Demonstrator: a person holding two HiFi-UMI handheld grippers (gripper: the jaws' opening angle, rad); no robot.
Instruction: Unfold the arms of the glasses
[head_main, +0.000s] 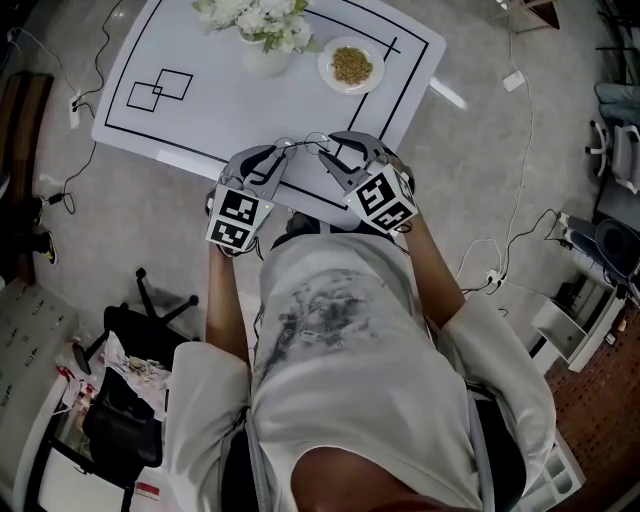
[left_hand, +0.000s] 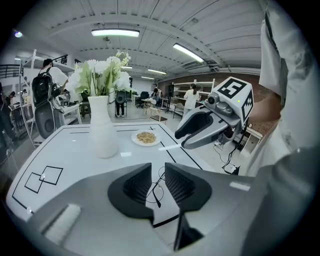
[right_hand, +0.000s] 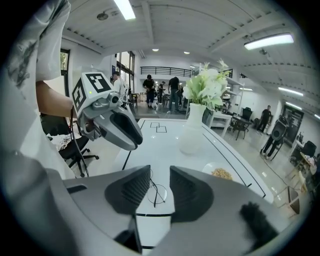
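Observation:
Thin wire-framed glasses (head_main: 303, 146) lie on the white table (head_main: 200, 120) close to its near edge. They look folded, with a dark arm lying across the lenses. My left gripper (head_main: 284, 150) and right gripper (head_main: 324, 150) hover over them from either side, tips close together. In the left gripper view the glasses (left_hand: 154, 192) show on the table through the gap of my open left gripper (left_hand: 158, 172), and the right gripper (left_hand: 200, 131) hangs above on the right. In the right gripper view the glasses (right_hand: 157, 193) lie below my open right gripper (right_hand: 160, 177). Neither gripper touches them.
A white vase of white flowers (head_main: 265, 50) and a small plate of grain (head_main: 351, 66) stand at the table's far side. Two overlapping black squares (head_main: 160, 90) are drawn at the left. An office chair (head_main: 150, 310) stands by the person's left side, and cables lie on the floor.

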